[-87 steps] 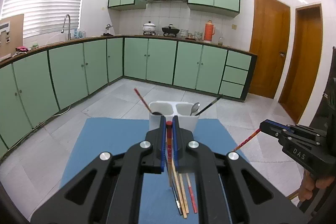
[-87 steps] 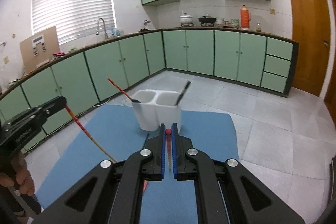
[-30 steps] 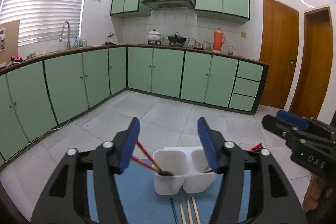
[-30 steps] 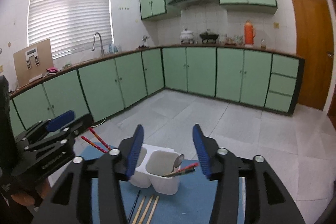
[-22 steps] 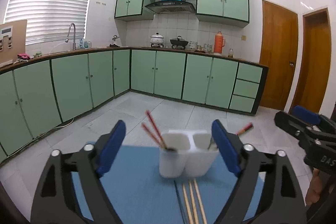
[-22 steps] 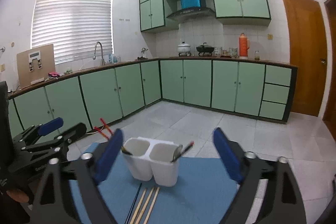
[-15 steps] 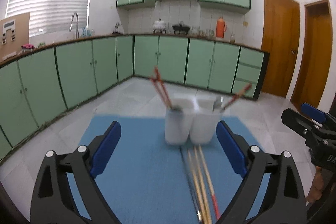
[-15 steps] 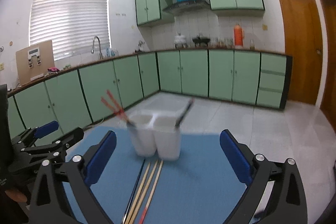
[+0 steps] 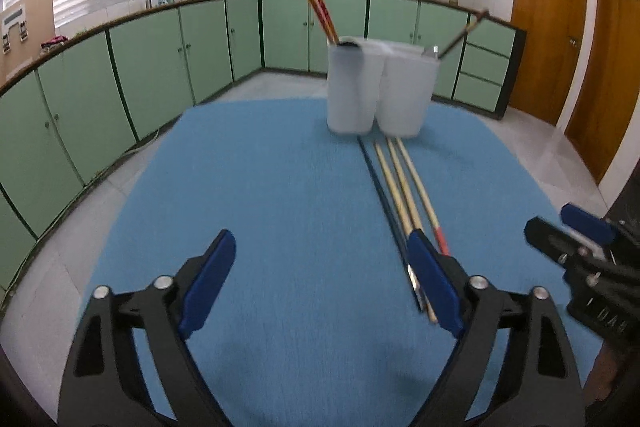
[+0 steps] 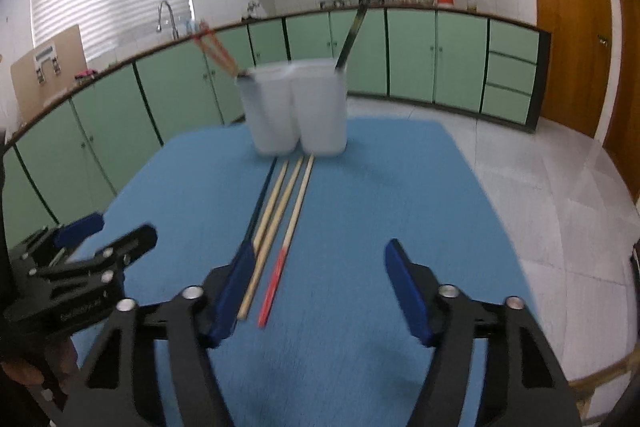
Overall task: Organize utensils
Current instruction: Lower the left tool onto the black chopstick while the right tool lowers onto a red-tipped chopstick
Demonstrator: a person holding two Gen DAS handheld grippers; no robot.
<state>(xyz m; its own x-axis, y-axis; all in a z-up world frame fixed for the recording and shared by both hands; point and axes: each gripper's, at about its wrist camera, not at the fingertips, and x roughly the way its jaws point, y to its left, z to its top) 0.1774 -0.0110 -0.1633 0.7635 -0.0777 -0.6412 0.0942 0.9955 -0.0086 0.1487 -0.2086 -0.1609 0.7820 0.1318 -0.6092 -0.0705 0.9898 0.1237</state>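
A white two-compartment utensil holder (image 9: 380, 87) (image 10: 296, 109) stands at the far end of a blue mat (image 9: 280, 207) (image 10: 360, 195). Red chopsticks (image 9: 320, 9) (image 10: 216, 51) lean in its left compartment; a dark-handled utensil (image 9: 464, 35) (image 10: 352, 27) leans in the right. Several chopsticks (image 9: 404, 187) (image 10: 284, 211), one dark and one red-tipped, lie side by side on the mat in front of it. My left gripper (image 9: 320, 283) is open and empty, low over the mat; its right finger (image 9: 434, 285) overlaps their near ends. My right gripper (image 10: 320, 291) is open and empty, just right of them.
The mat covers a table whose edges drop to a tiled floor. Green kitchen cabinets (image 9: 140, 59) run along the back and left. Wooden doors (image 9: 548, 15) stand at the right. Each view shows the other gripper at its edge (image 9: 588, 267) (image 10: 76, 275).
Both grippers were shut on chopsticks, then opened above the holder, leaving them in it. Both have since pulled back and dropped low over the mat near the loose chopsticks.
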